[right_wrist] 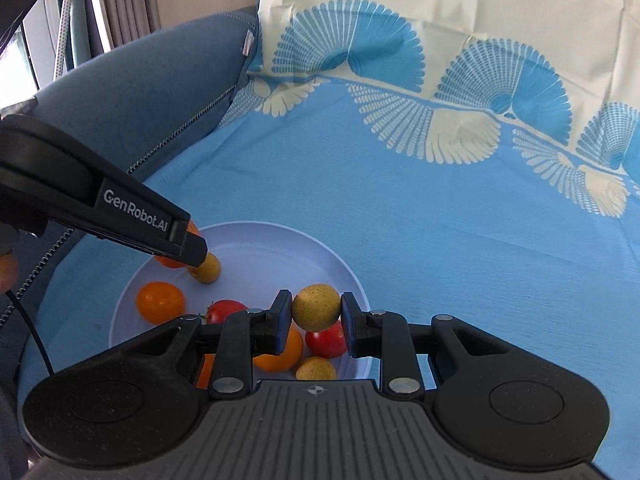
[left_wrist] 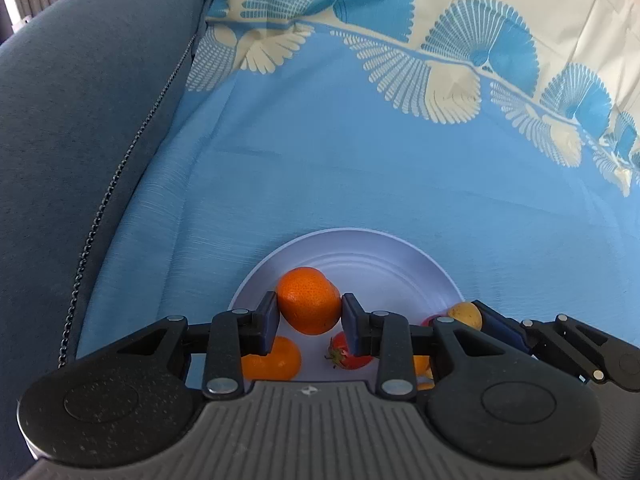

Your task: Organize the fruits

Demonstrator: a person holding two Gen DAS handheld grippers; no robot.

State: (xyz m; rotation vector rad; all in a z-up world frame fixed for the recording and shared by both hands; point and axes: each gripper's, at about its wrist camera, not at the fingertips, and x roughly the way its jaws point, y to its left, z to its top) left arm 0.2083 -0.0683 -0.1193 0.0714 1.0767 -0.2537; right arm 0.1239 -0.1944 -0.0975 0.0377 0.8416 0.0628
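A white plate (left_wrist: pixel 360 252) lies on the blue cloth and holds several fruits; it also shows in the right wrist view (right_wrist: pixel 260 236). My left gripper (left_wrist: pixel 309 316) is shut on an orange (left_wrist: pixel 308 300) above the plate. My right gripper (right_wrist: pixel 316 312) is shut on a yellow-green fruit (right_wrist: pixel 316 307) above the plate's right side. On the plate lie another orange (right_wrist: pixel 160 302), red tomatoes (right_wrist: pixel 225 310) (right_wrist: pixel 326 340), and yellow fruits (right_wrist: pixel 206 269) (right_wrist: pixel 316 369). The left gripper (right_wrist: pixel 188 246) reaches in from the left in the right wrist view.
A blue sofa cushion (left_wrist: pixel 92 120) with a zipper rises along the left. The blue cloth (left_wrist: pixel 360 168) with cream fan patterns (left_wrist: pixel 452 92) stretches far and right of the plate. Curtains (right_wrist: pixel 120 0) stand at the far left.
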